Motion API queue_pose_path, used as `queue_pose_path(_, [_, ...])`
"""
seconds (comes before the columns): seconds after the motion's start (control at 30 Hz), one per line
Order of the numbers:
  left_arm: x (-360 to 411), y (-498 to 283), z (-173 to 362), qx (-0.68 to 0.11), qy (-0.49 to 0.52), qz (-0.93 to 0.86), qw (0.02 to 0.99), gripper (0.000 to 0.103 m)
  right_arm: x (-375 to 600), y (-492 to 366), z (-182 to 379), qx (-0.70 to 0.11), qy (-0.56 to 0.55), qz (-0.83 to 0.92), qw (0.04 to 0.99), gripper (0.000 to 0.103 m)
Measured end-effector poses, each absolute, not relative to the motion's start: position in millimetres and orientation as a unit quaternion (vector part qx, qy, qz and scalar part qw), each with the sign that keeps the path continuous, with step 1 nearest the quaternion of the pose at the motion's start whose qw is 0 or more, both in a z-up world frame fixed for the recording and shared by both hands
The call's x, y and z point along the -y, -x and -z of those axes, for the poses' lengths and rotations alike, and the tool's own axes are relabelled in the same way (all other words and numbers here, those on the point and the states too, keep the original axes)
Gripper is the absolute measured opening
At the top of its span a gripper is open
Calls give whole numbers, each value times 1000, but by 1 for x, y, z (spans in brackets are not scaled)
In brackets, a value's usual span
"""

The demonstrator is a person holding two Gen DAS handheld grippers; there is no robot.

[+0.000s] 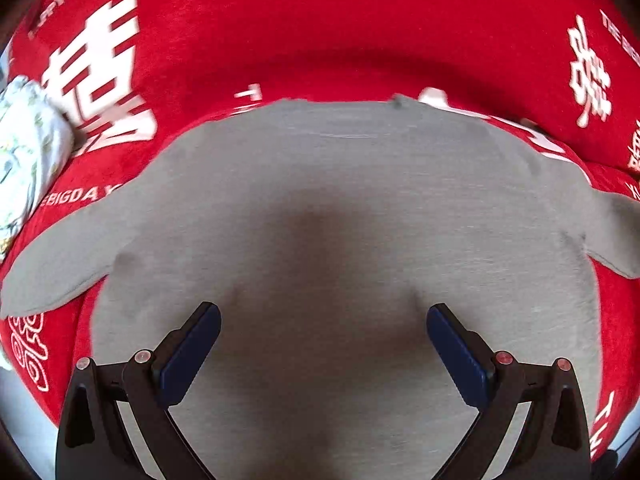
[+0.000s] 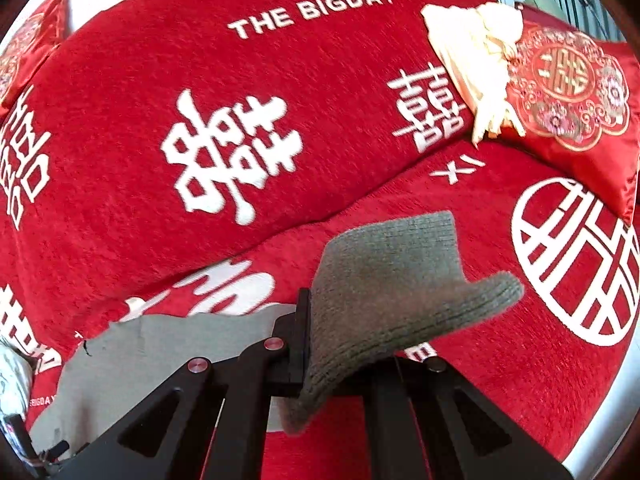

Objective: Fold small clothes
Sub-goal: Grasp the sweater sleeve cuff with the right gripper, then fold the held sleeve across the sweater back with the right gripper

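The left gripper hangs over the grey sweater with its jaws wide apart, holding nothing. The right gripper is clamped on the grey sleeve cuff, lifted off the red cover. The sweater lies flat on this cover. At ten o'clock lies a floral cloth; at two o'clock, an embroidered cushion.

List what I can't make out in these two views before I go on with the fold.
- Left wrist view: the grey knitted sweater's hem, cut off by the bottom edge.
- Right wrist view: the right tongs' pads, covered by the sleeve they pinch.
- Left wrist view: the pale floral cloth, cut off at the left edge.
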State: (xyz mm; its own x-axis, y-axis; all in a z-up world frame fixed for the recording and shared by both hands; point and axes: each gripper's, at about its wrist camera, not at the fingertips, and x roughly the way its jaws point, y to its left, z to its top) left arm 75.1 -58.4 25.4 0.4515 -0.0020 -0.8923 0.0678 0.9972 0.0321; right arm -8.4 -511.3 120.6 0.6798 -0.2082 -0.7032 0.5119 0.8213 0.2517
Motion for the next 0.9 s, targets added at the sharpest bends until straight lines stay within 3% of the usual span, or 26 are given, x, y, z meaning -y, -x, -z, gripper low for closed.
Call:
queue_pose_path(0.47, [-46,-83,-15,-499,23,47,865,103,404,-34,-153,-361,-166,225,890,5])
queue_pose_path(0.9, [-119,-87,-21,-494,33,-17,869,103,239,-96,-161,-371,-99,134,914,5])
